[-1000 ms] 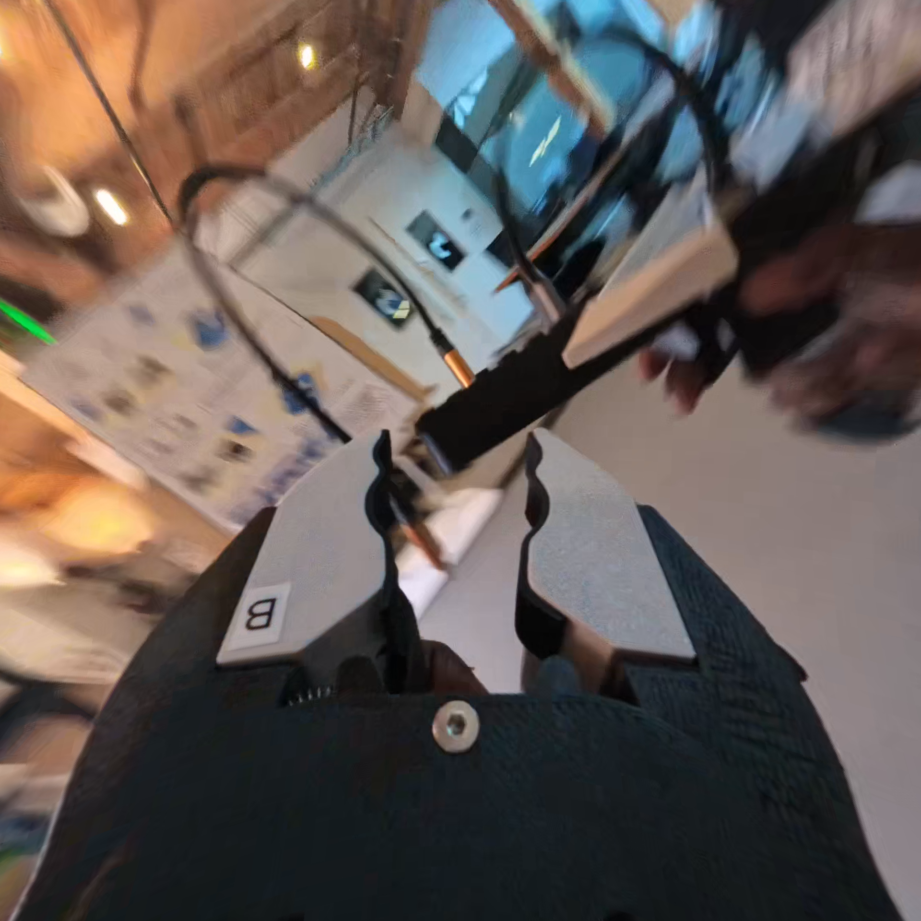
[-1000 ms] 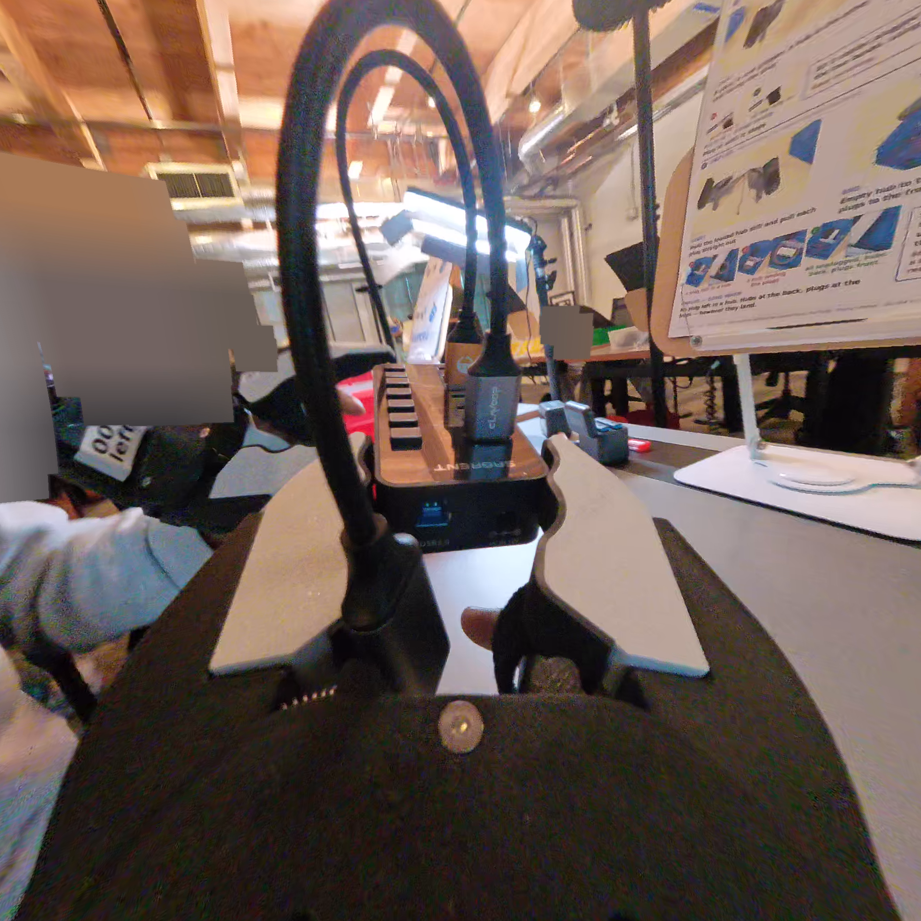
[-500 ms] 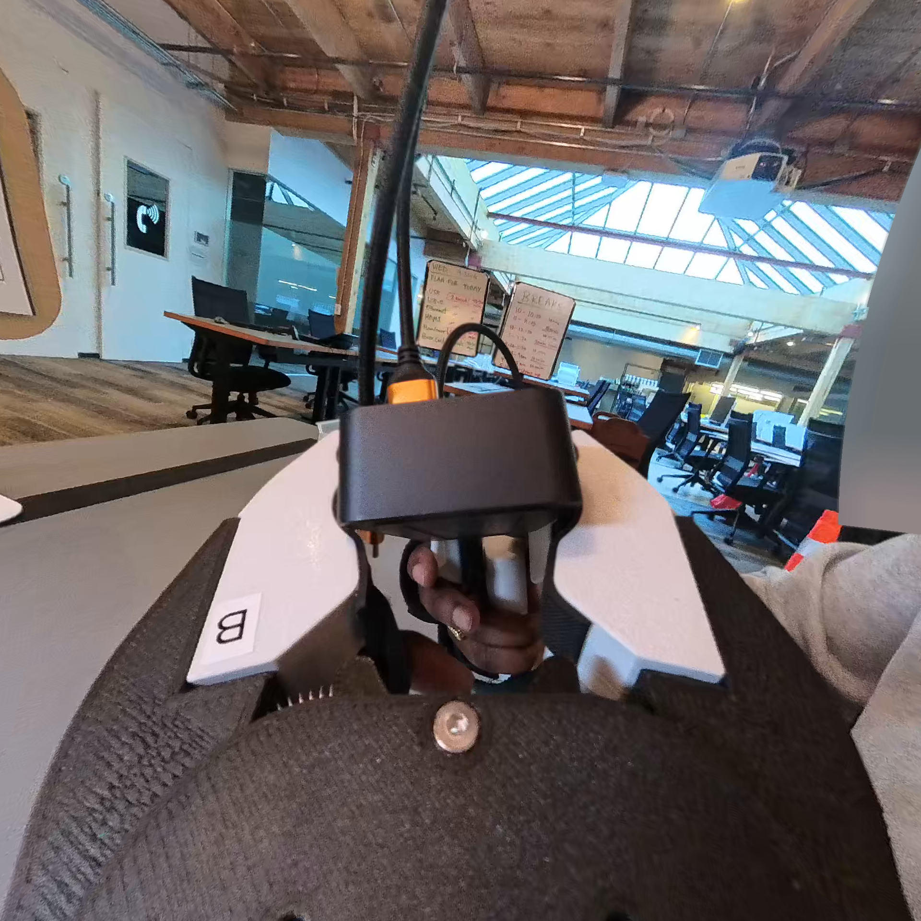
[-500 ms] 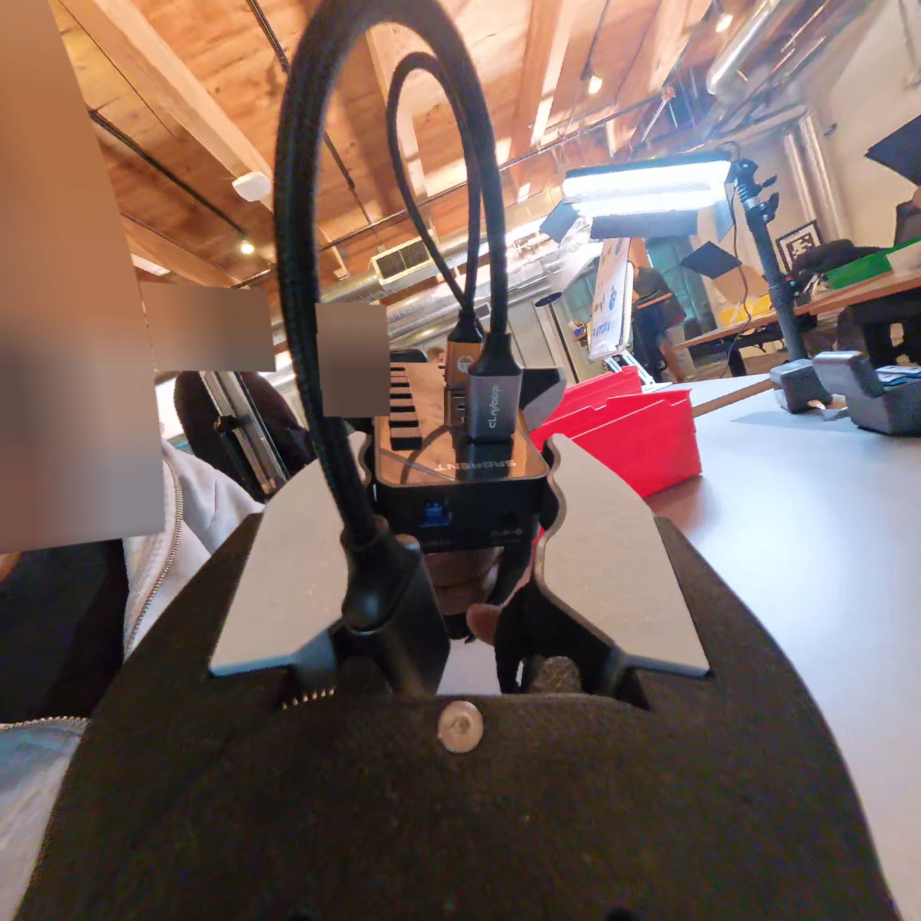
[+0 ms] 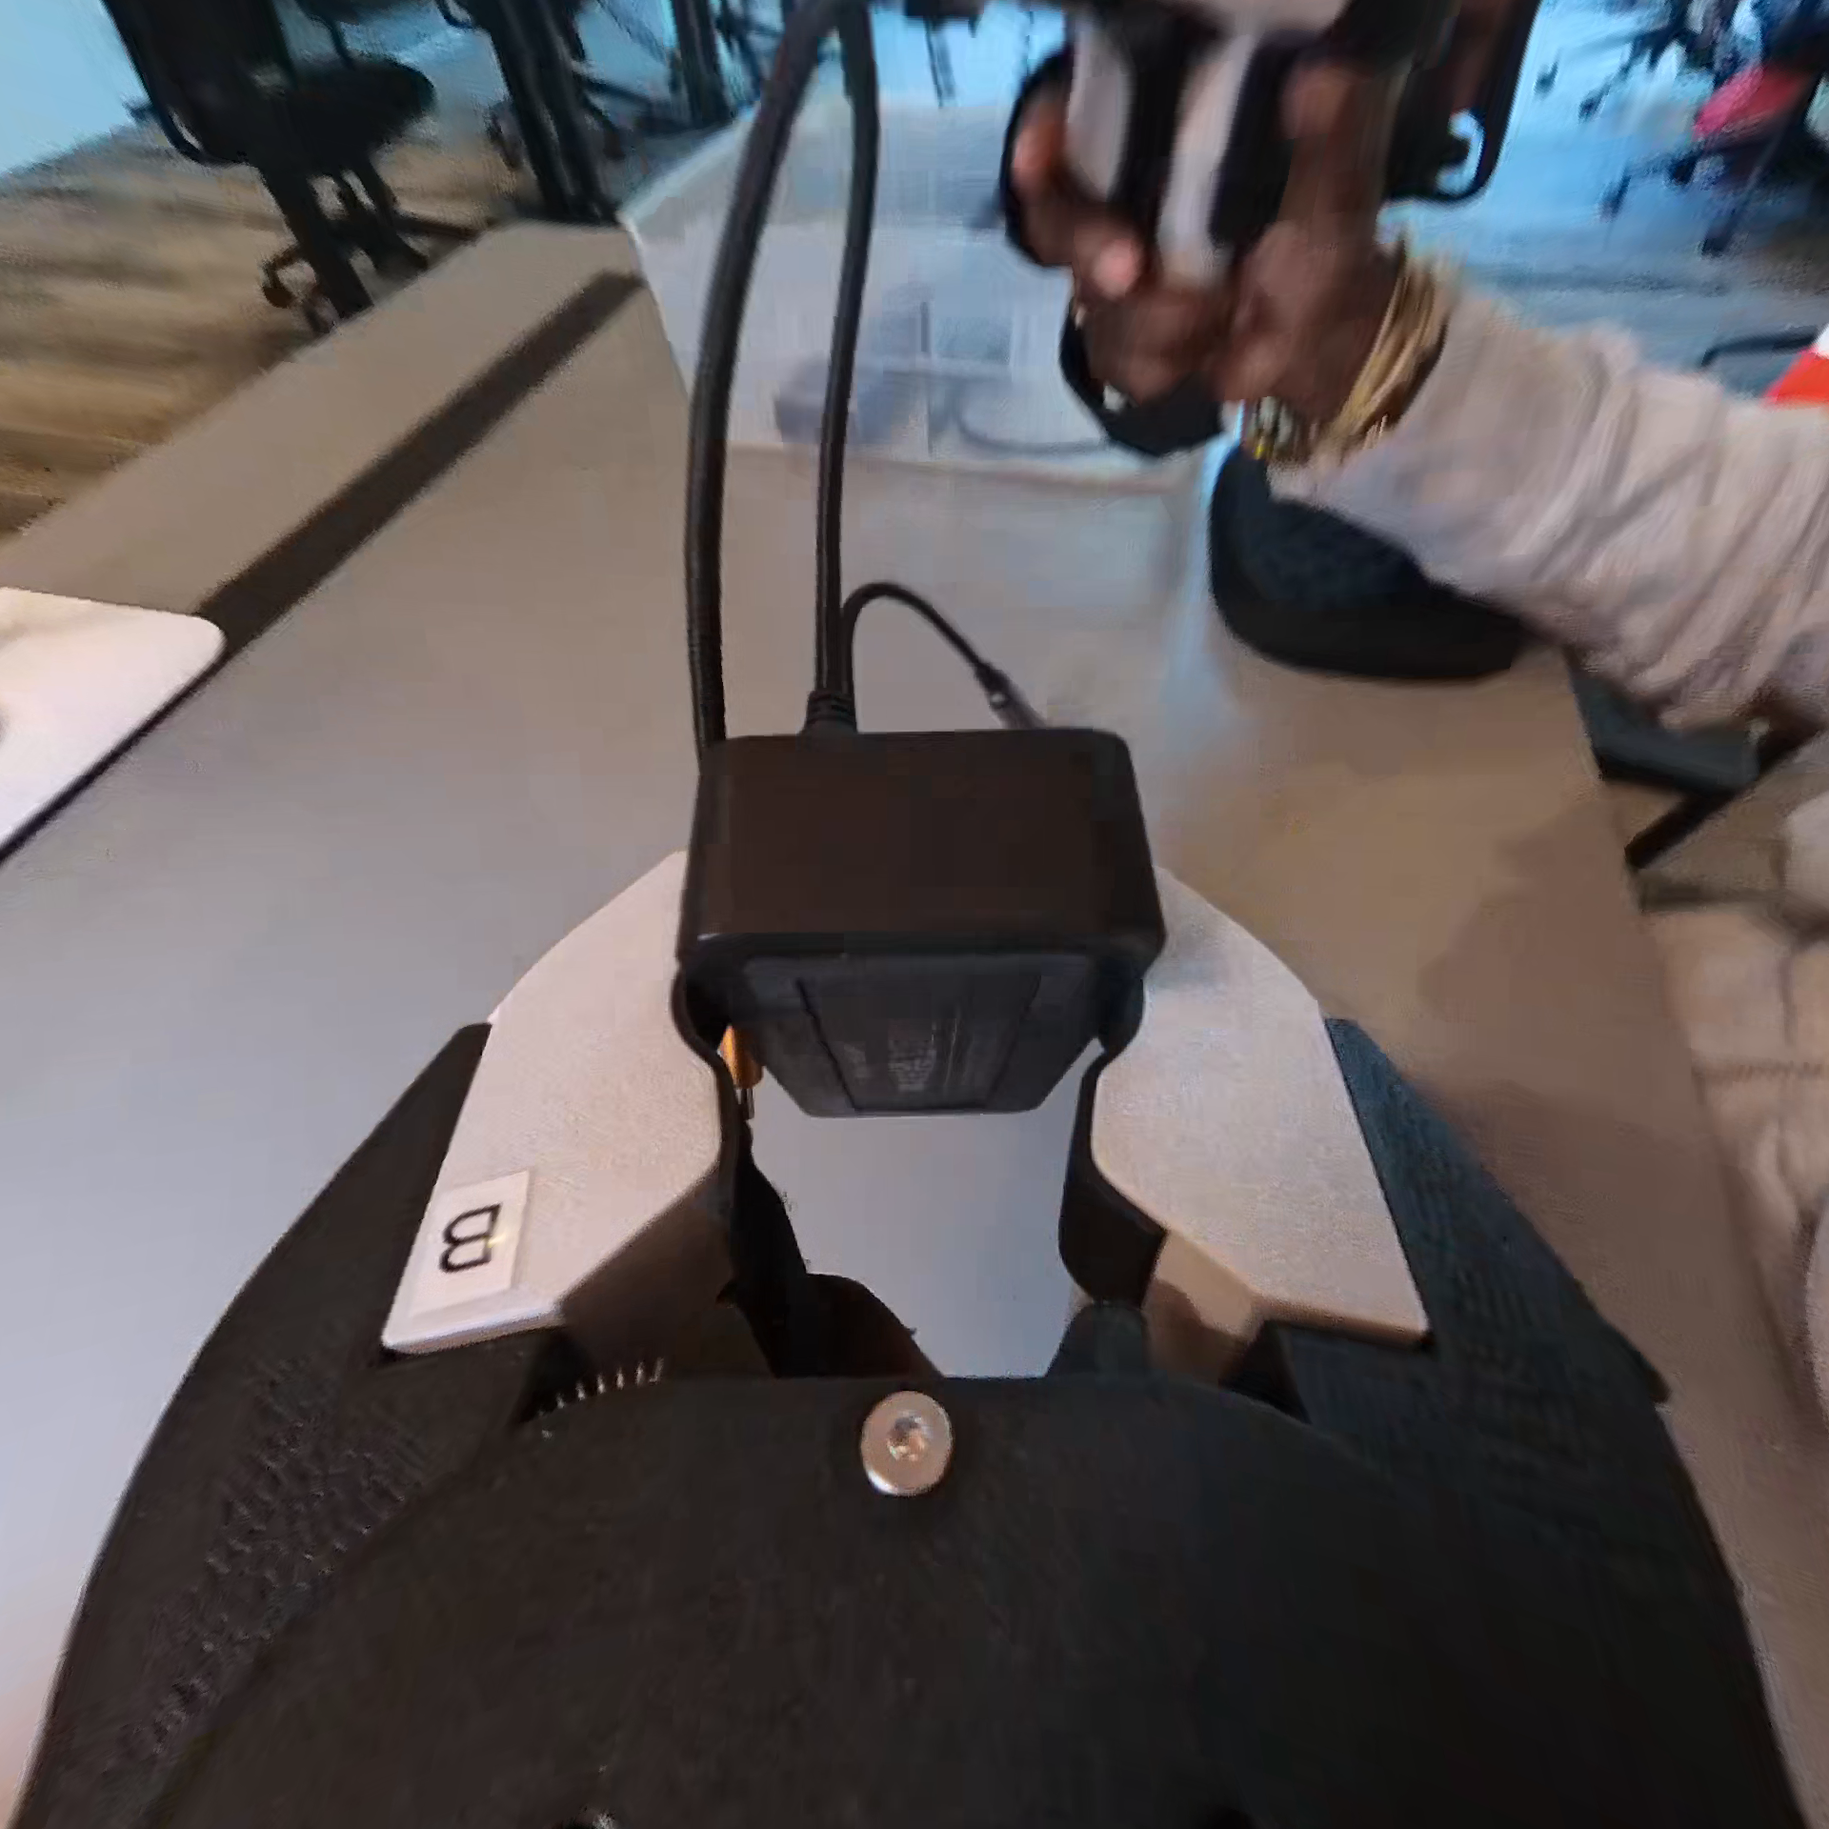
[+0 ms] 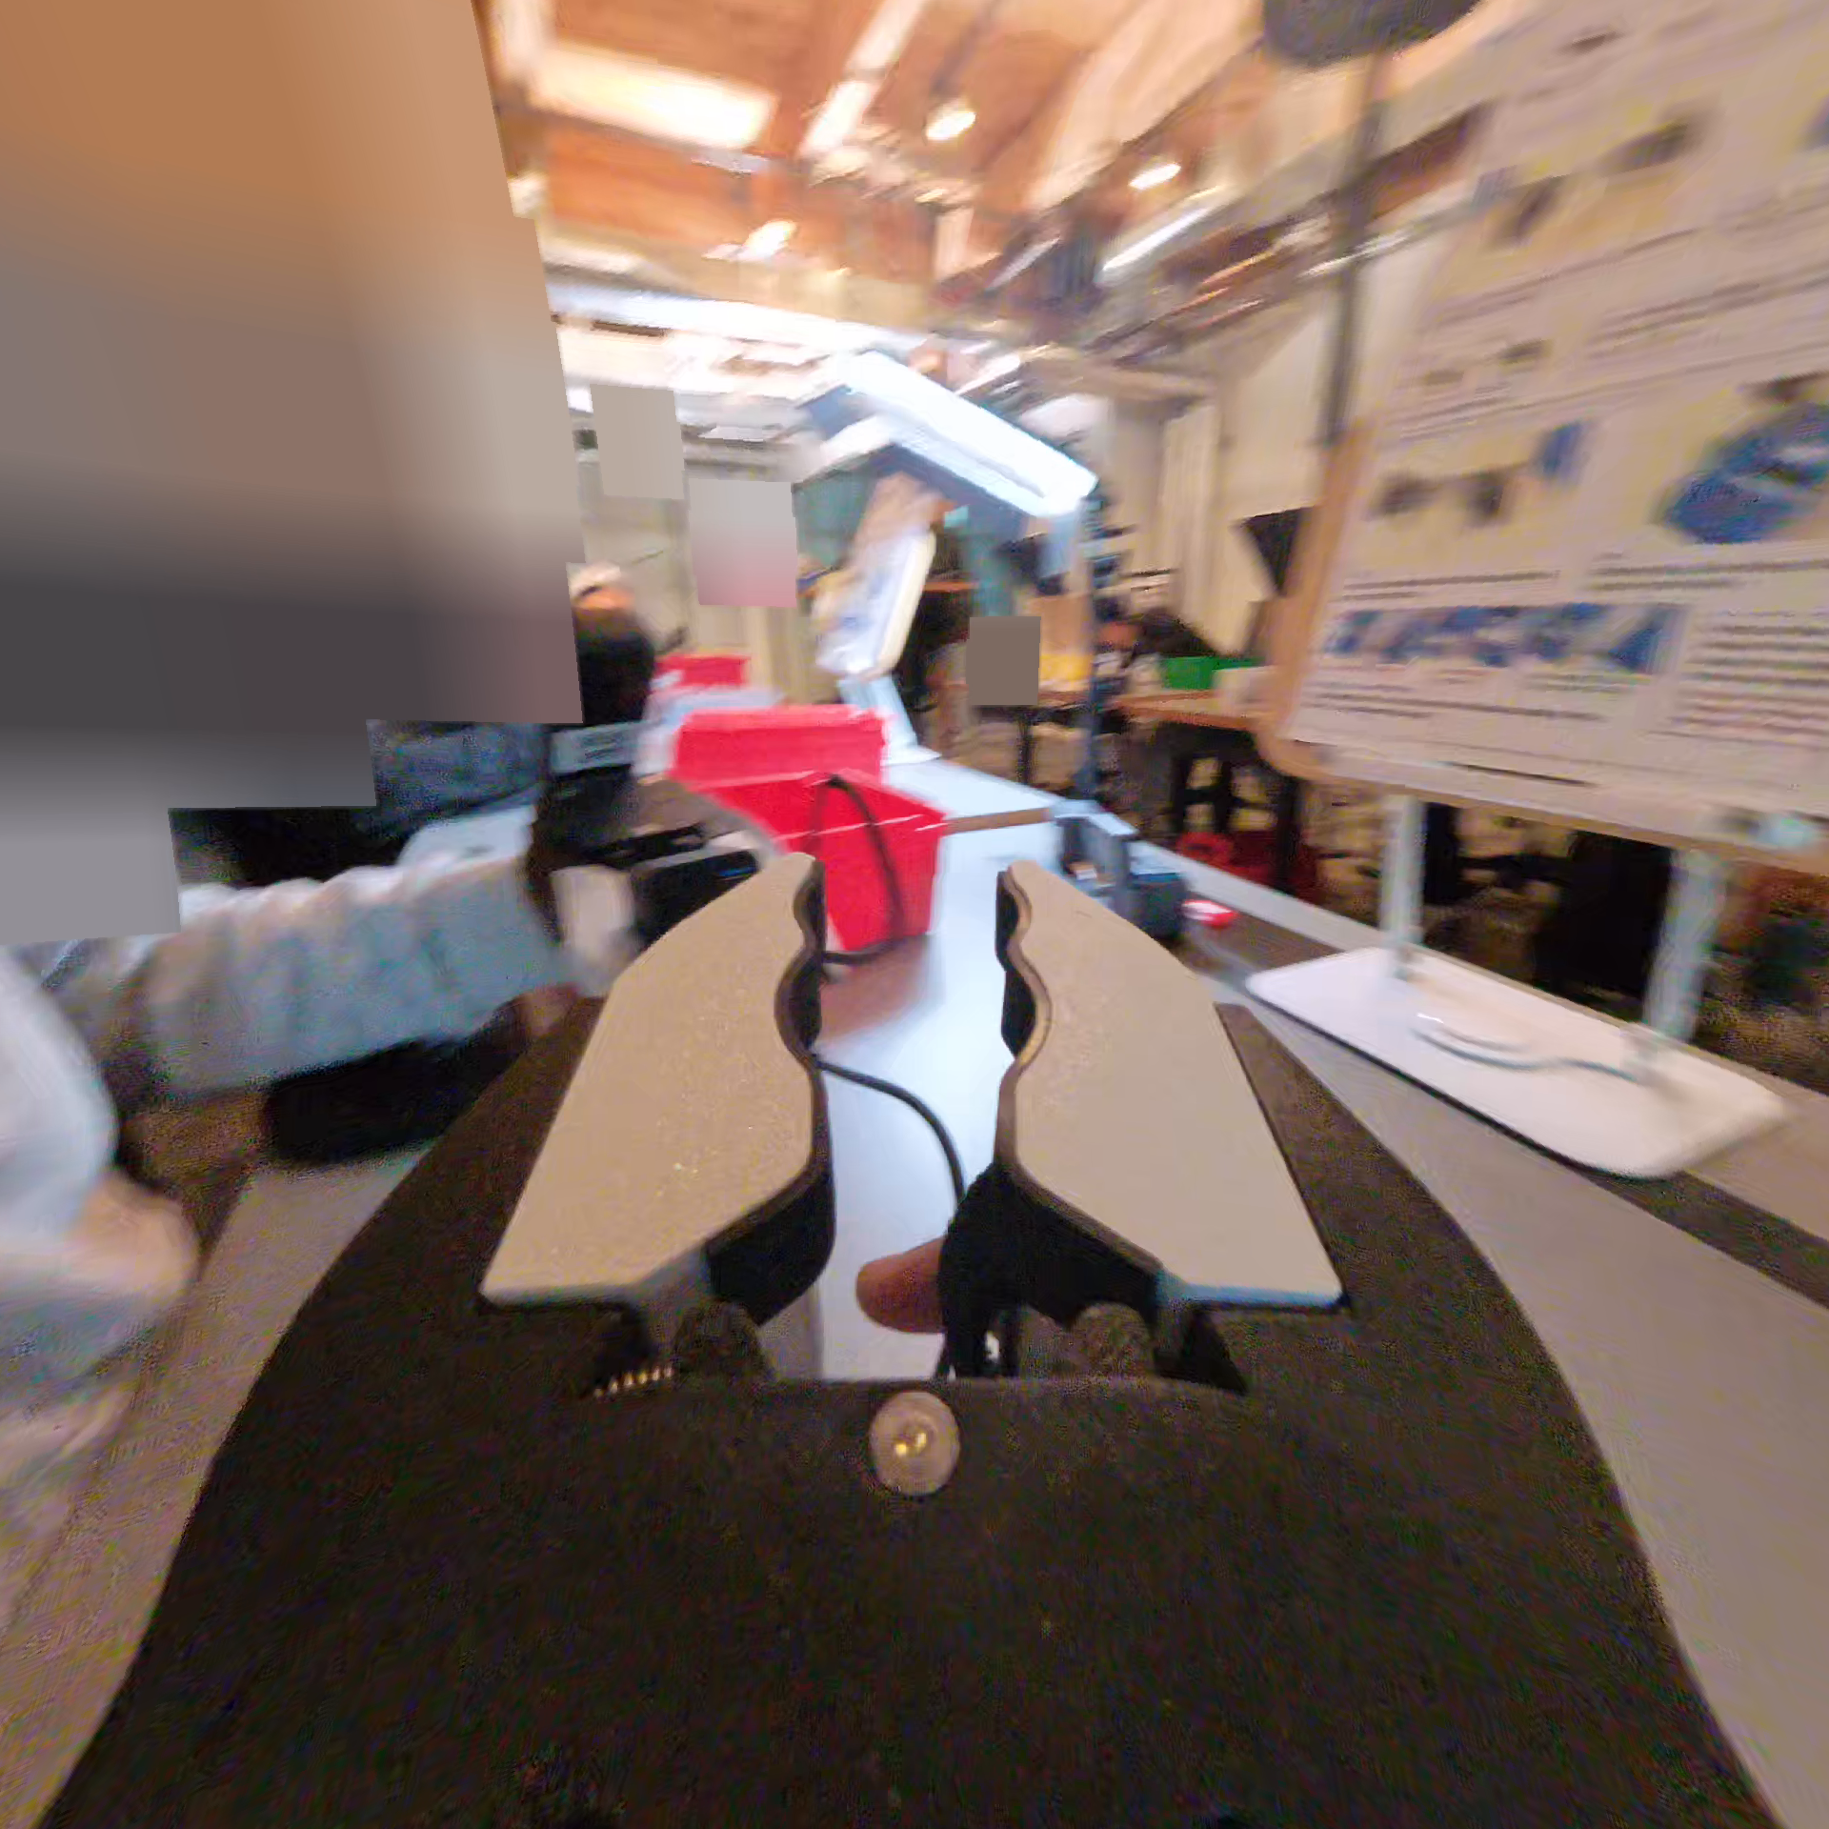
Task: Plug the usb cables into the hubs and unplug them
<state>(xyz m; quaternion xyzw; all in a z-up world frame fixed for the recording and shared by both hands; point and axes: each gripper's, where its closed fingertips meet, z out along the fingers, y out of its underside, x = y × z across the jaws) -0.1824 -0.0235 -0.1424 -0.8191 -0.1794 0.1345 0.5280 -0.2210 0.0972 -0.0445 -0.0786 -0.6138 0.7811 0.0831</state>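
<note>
In the left wrist view my left gripper (image 5: 915,891) is shut on a black USB hub (image 5: 920,871), gripped by its sides just above the grey table (image 5: 346,891). Two black cables (image 5: 713,495) rise from the hub's far end and leave the top of the frame. A thinner black cable (image 5: 920,614) curls behind it. An orange plug tip (image 5: 737,1054) shows by the left finger. My right gripper (image 6: 909,881) is open and empty, and appears blurred at the top of the left wrist view (image 5: 1168,119). A black cable (image 6: 911,1108) lies on the table below it.
A red bin (image 6: 851,821) stands on the table beyond the right gripper. A poster board (image 6: 1584,495) on a white base (image 6: 1485,1069) stands at the right, and its base corner shows in the left wrist view (image 5: 89,693). A person's grey sleeve (image 5: 1534,515) reaches over the table edge. The tips of one gripper are about 15 cm away from the tips of the other.
My right gripper has let go of the hub and its cable and pulled away, open. My left gripper has closed on the hub and tipped it down towards the table.
</note>
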